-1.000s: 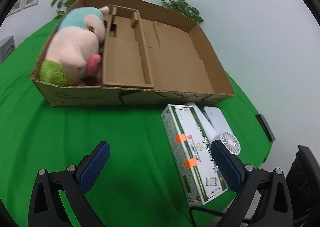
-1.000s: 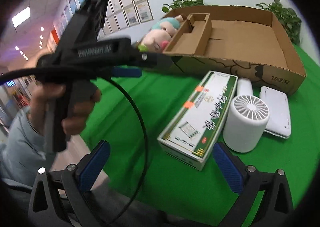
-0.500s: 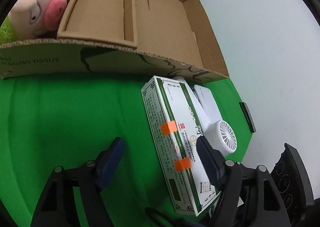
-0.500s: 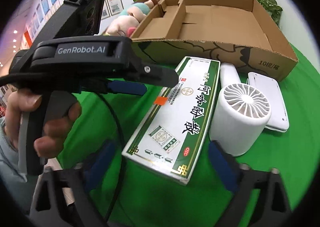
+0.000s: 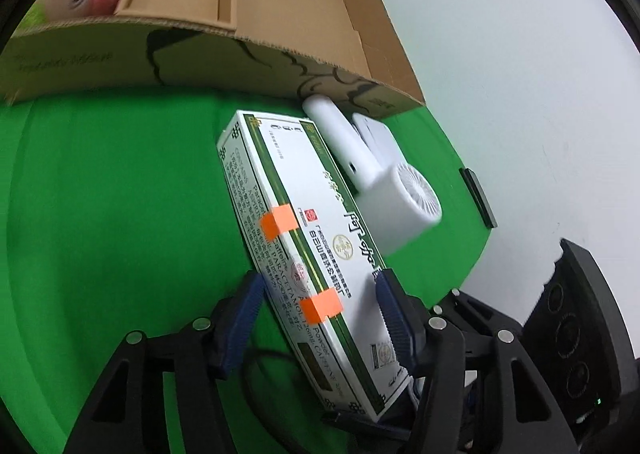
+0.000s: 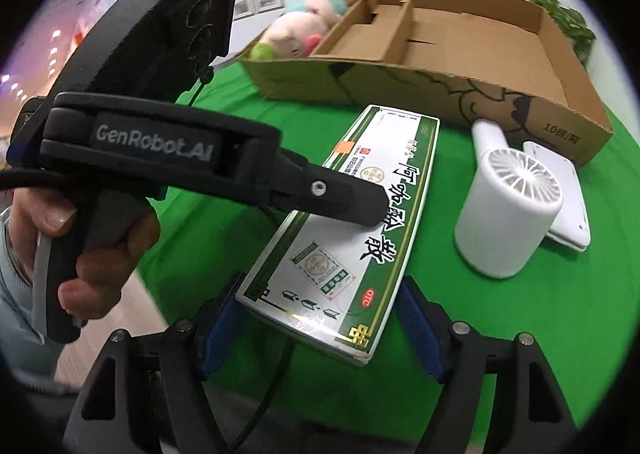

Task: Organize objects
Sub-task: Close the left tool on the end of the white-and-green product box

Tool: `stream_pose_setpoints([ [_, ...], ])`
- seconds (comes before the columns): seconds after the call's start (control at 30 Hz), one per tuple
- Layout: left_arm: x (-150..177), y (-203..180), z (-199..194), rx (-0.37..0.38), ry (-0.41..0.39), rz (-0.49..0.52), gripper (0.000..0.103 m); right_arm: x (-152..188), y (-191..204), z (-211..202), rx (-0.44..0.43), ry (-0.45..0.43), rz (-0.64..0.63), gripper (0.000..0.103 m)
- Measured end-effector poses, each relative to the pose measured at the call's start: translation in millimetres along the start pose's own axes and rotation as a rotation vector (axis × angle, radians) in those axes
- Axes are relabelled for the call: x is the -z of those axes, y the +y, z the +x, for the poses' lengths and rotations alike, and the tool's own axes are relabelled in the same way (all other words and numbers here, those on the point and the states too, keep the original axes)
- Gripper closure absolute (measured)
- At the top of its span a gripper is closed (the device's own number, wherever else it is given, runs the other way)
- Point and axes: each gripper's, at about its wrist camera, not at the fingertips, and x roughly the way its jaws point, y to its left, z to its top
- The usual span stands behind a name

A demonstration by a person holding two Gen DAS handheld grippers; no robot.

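A long white-and-green medicine box (image 5: pixel 320 221) (image 6: pixel 380 189) with orange tape tabs lies on the green cloth, in front of the cardboard tray. My left gripper (image 5: pixel 320 314) straddles its near half and its jaws are closing, with the box between the blue pads. The pads stand close to the box's sides, and a firm press does not show. My right gripper (image 6: pixel 320 328) straddles the box's other end, jaws closing too, with a small gap at the right pad. One black finger (image 6: pixel 340 201) of the left gripper reaches over the box top.
A white handheld fan (image 5: pixel 404 205) (image 6: pixel 508 213) lies against the box's far side, a flat white device (image 6: pixel 568 189) behind it. The cardboard tray (image 6: pixel 400 93) holds a plush pig (image 6: pixel 304 29) in its left compartment. A person's hand (image 6: pixel 100 254) holds the left tool. The table edge is close.
Both grippers have come down and forward onto the medicine box and narrowed their jaws around it. The left one tipped further downward. The box, fan and tray lie where they were.
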Motion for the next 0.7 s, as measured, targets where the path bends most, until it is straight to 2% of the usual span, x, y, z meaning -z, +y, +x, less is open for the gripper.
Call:
stream_pose_setpoints([
  [0.23,21.7,-17.4,3.2,0.031,0.033,-0.052,0.047,11.9,-6.1,-17.1,-0.064,0.024,0.024,0.029],
  [0.4,17.5,-23.5,0.8,0.025,0.004,-0.065,0.047,11.6,-1.7,-29.7,-0.003,0.01,-0.009,0.029],
  [0.7,18.2,-14.6,5.3,0.022,0.013,-0.096,0.048,7.5,-12.7,-15.5,-0.016,0.005,0.072,0.034],
])
